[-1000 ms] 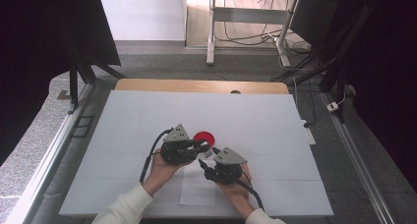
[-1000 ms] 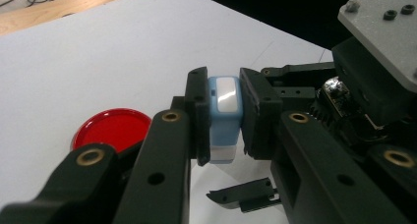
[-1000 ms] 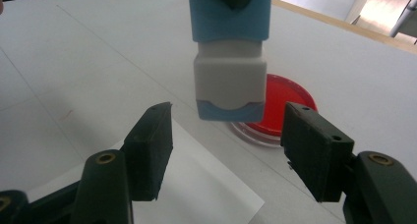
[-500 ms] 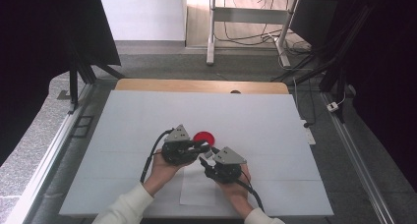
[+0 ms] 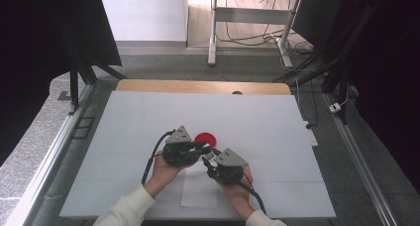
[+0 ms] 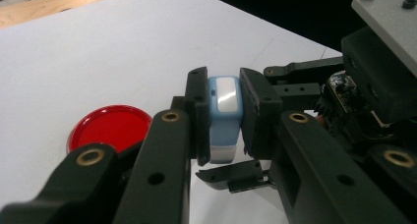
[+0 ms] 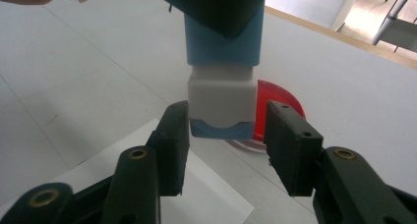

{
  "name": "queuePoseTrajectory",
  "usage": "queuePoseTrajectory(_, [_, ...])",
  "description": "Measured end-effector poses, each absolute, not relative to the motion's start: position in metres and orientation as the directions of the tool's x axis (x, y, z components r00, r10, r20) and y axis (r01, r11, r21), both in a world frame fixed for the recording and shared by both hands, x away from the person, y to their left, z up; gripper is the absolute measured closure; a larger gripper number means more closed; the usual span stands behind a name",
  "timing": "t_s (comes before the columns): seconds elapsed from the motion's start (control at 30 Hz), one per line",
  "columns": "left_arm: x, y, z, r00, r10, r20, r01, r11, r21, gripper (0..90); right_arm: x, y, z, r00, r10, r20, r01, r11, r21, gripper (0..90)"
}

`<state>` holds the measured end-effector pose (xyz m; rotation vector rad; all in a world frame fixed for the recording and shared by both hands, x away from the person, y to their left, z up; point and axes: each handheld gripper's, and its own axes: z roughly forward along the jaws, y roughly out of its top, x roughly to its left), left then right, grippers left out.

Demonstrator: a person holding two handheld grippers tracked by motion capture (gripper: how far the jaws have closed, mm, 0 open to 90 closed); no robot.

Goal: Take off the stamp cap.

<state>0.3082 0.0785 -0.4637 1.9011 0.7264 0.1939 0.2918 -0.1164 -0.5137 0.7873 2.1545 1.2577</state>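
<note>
While the left hand-held gripper [image 6: 223,118] stays clamped on the small blue device [image 6: 224,117] above the white bench [image 5: 124,132] by the red dish [image 6: 109,128], the right hand-held gripper [image 7: 223,135], jaws just closing and not yet touching its pale grey end cap [image 7: 222,98], could bite off-centre and twist the glossy, rounded-cornered body loose.

Setting: a laboratory or recording test bay. A white rectangular tabletop [image 5: 148,117] with a wooden far edge stands inside black metal frame struts [image 5: 81,75] hung with dark curtains. Loose black cables [image 5: 237,35] lie on the grey carpeted floor [image 5: 163,62] beside a white metal table leg [image 5: 213,30].
</note>
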Motion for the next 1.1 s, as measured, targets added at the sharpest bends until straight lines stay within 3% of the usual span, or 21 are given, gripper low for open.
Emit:
queuePoseTrajectory(0.37, [0.3087,0.0783,-0.4646,0.801,0.568,-0.188,0.400,-0.273,0.875,74.7,0.2909,-0.1161,-0.5143,-0.695,0.698,-0.172,0.205,0.422,0.883,62.4])
queuePoseTrajectory(0.57, [0.3090,0.0778,-0.4653,0.802,0.567,-0.189,0.401,-0.277,0.873,74.7,0.2919,-0.1167,-0.5146,-0.691,0.701,-0.179,0.207,0.429,0.880,56.9])
queuePoseTrajectory(1.1, [0.3106,0.0779,-0.4664,0.798,0.572,-0.190,0.411,-0.286,0.866,74.8,0.2895,-0.1162,-0.5149,-0.694,0.686,-0.218,0.183,0.461,0.868,62.9])
